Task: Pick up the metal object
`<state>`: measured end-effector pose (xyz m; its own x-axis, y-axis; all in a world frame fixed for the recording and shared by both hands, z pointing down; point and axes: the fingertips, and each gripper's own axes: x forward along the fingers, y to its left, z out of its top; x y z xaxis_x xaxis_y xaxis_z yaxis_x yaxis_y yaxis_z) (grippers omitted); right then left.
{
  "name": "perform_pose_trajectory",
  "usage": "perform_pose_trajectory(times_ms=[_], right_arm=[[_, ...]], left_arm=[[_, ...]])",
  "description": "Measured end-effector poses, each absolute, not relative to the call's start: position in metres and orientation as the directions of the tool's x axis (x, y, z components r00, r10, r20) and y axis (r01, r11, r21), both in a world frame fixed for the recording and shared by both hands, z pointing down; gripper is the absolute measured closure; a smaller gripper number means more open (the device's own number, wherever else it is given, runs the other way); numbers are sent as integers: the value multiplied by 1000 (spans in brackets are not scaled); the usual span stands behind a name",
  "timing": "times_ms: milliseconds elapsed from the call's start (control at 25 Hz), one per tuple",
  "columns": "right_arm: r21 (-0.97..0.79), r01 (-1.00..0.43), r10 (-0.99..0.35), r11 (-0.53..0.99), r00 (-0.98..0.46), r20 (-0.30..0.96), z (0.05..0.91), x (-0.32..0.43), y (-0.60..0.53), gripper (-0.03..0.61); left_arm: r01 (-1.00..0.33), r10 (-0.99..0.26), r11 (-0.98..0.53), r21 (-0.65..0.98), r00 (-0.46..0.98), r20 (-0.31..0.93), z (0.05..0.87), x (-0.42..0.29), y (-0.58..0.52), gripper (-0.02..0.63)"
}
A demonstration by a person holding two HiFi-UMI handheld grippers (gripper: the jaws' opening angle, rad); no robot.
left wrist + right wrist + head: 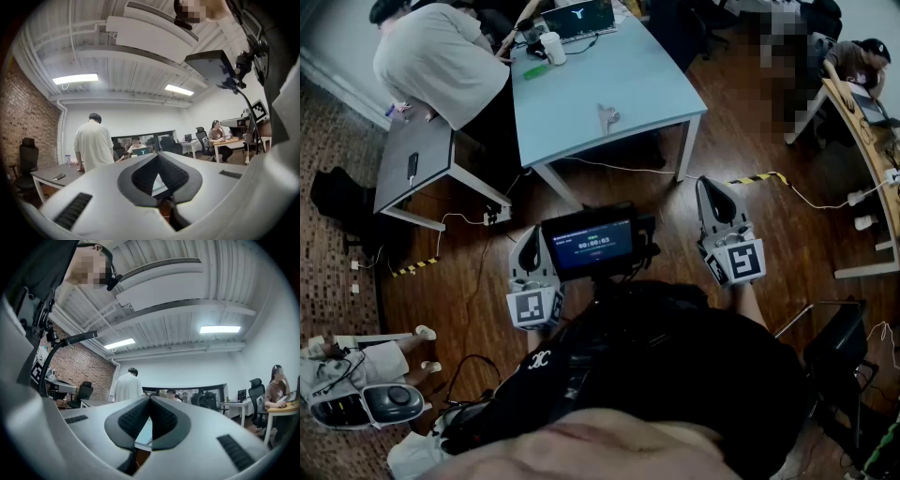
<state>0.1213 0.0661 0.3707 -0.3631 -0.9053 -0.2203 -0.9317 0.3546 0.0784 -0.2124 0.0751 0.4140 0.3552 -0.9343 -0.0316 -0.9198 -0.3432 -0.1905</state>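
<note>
The metal object (607,115), small and greyish, lies near the front of a light-blue table (647,89) in the head view. Both grippers hover over the wooden floor, close to my body and well short of that table. My left gripper (532,236) is shut with nothing in it; in the left gripper view its dark pads (174,174) meet at the tips. My right gripper (711,186) is likewise shut and empty, and in the right gripper view its pads (161,419) touch along their length. Neither gripper view shows the metal object.
A laptop (579,19) and a white cup (552,47) stand at the table's far end, where a person in a white shirt (441,56) leans. A grey desk (412,164) stands left, a wooden desk (862,131) right. Cables (825,202) cross the floor. A small screen (589,242) sits between the grippers.
</note>
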Motion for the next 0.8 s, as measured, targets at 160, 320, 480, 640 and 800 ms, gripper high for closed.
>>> perform_pose_trajectory(times_ms=[160,320,480,640,800], right_arm=[[64,-931,-911,359,-365,-191,378,98,61,600],[67,-934,-922,351,-357,-147,387,82,56,600],[67,-939,-930,337,-343,-134,390,80,43,600],[67,-934,-922,352,-358,-146,393,78,21,600],[74,-926,-916,370,-377,-141,402,81,-12,600]], left_arm=[[-918,-932,-353,-181,362,-22,416,-231,62,603],[-914,-927,-368,-173,375,-9,420,-248,47,603],[-911,-922,-381,-158,386,-1,426,-252,32,603],[-915,-927,-372,-155,376,3,432,-251,15,603],[-913,-925,-378,-154,380,20,436,-238,-13,603]])
